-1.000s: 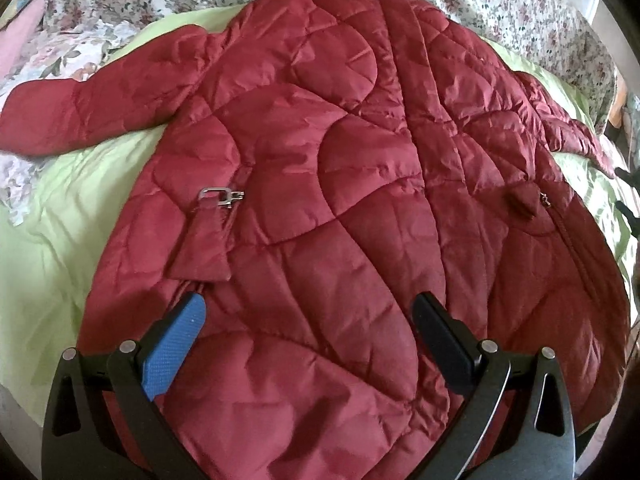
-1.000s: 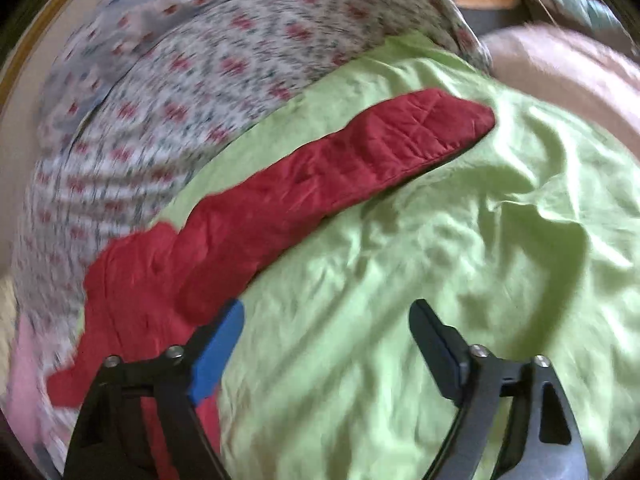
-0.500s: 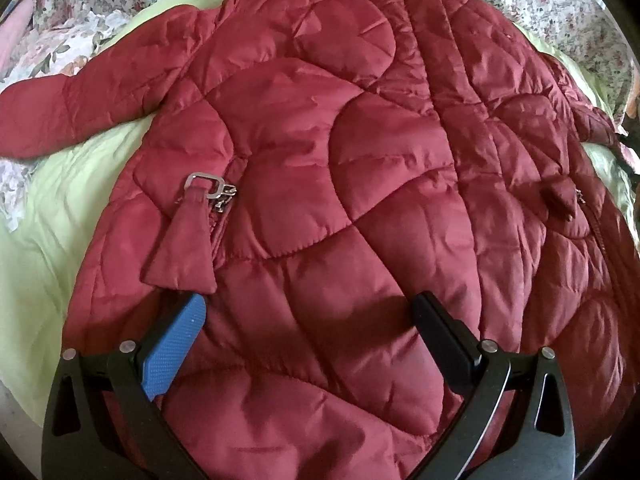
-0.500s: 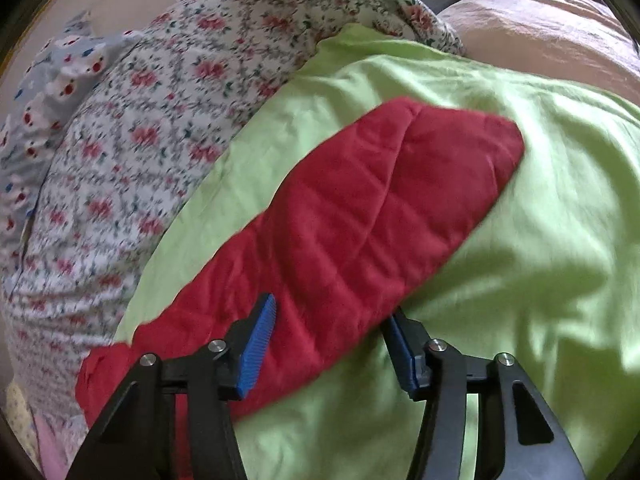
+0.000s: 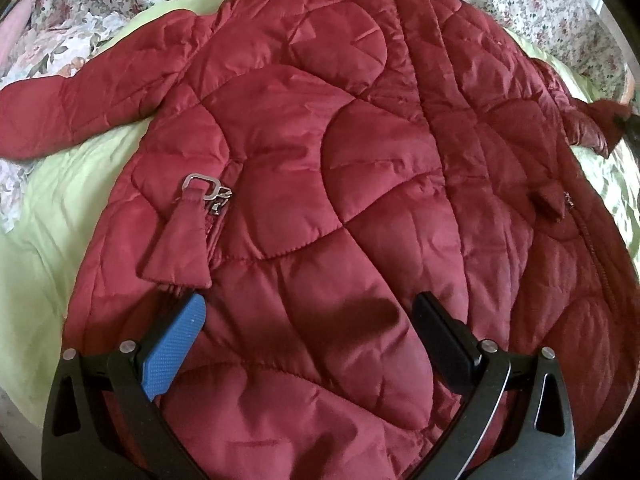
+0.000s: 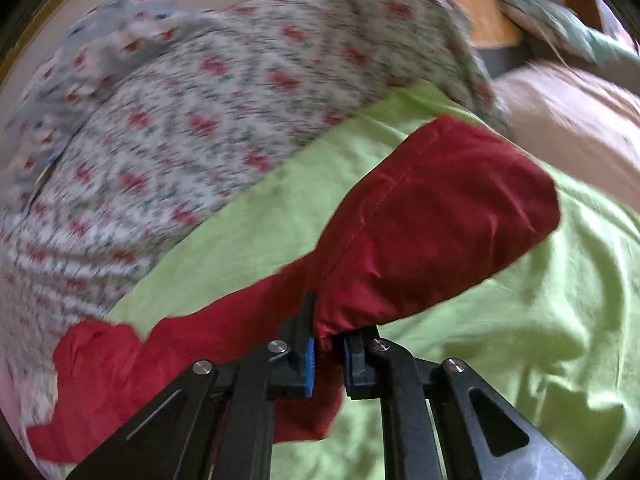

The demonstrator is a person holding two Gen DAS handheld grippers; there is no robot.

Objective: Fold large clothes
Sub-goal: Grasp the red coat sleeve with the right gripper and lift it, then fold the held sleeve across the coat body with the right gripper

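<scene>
A dark red quilted jacket (image 5: 340, 184) lies spread front-up on a green sheet (image 5: 48, 216), filling the left wrist view. Its left sleeve (image 5: 80, 100) stretches out to the left. My left gripper (image 5: 308, 312) hovers open over the jacket's lower part, with nothing between its blue pad (image 5: 172, 348) and black finger. In the right wrist view my right gripper (image 6: 329, 340) is shut on the jacket's other sleeve (image 6: 432, 216), pinching the fabric a little behind the cuff, which bulges out beyond the pads. That same sleeve end (image 5: 600, 120) shows lifted at the right edge of the left wrist view.
A metal buckle on a strap (image 5: 206, 188) lies on the jacket's left pocket. Floral bedding (image 6: 192, 128) piles up behind the green sheet (image 6: 540, 340). A beige cushion (image 6: 572, 120) and an orange item (image 6: 484, 20) lie at the back right.
My right gripper moved along the sleeve and its jaws went from wide open to shut on the fabric, bunching it. The left gripper stayed open and nearly still.
</scene>
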